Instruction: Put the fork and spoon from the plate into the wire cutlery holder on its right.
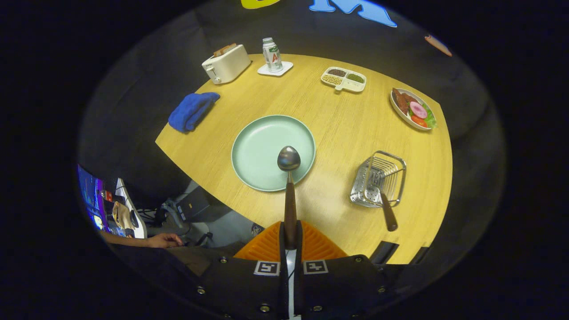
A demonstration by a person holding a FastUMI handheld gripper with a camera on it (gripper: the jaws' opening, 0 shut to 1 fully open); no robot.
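The gripper (290, 238) is clamping the spoon (289, 186) by the lower end of its handle, both fingers pressing on it from either side. The spoon is standing straight out ahead of the fingers: a dark brown, wood-like handle narrowing into a short metal neck and a rounded, polished bowl that is catching the light. Its bowl is hanging over the near part of the pale green plate (273, 152), though whether it is touching the plate or held above it is hard to judge from this angle.

The plate is sitting near the middle of the wooden table (338, 129). To its right, well apart, the wire cutlery holder (378, 179) is lying with the fork (386, 209) already in it; the fork's brown handle is sticking out over the holder's near end, and its tines are getting lost among the wires.

Counting: one spoon, one fork, one plate, one holder. Beyond them are one blue cloth (192, 111), one toaster (226, 63), one bottle (271, 54) on a white coaster, one divided dish (343, 79) with three fillings, and one dish of food (413, 109). The lower end of the spoon handle is being hidden between the fingers.
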